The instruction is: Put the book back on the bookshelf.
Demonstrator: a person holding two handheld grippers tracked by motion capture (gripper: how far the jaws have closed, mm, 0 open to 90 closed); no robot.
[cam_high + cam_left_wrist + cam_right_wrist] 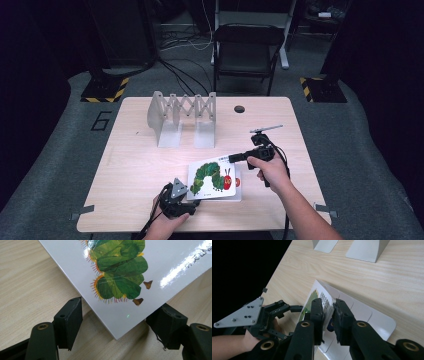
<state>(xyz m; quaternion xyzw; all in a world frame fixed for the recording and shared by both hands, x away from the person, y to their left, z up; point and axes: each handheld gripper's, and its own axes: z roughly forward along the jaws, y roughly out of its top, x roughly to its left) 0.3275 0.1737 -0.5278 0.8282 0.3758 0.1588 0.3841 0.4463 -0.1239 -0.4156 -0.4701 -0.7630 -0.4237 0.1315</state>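
Jaws of the right gripper (328, 315) are clamped on the lifted cover of a picture book (212, 177), pinching its edge near the printed title, so the cover stands tilted up off the pages beneath. Seen from the high view, this gripper (227, 159) sits at about 1 o'clock of the book, held by the person's right hand (270, 167).

Jaws of the left gripper (117, 322) stand apart, one on each side of the book's near corner (117, 336), with the corner lying between them and wood showing under it. From above, that gripper (180, 197) is at the book's 7 o'clock, its grey plate on top.

On the bench (140, 165) the book lies near the front edge, showing a green caterpillar. A grey folding rack (182, 117) stands upright at 11 o'clock from the book, well apart from it.
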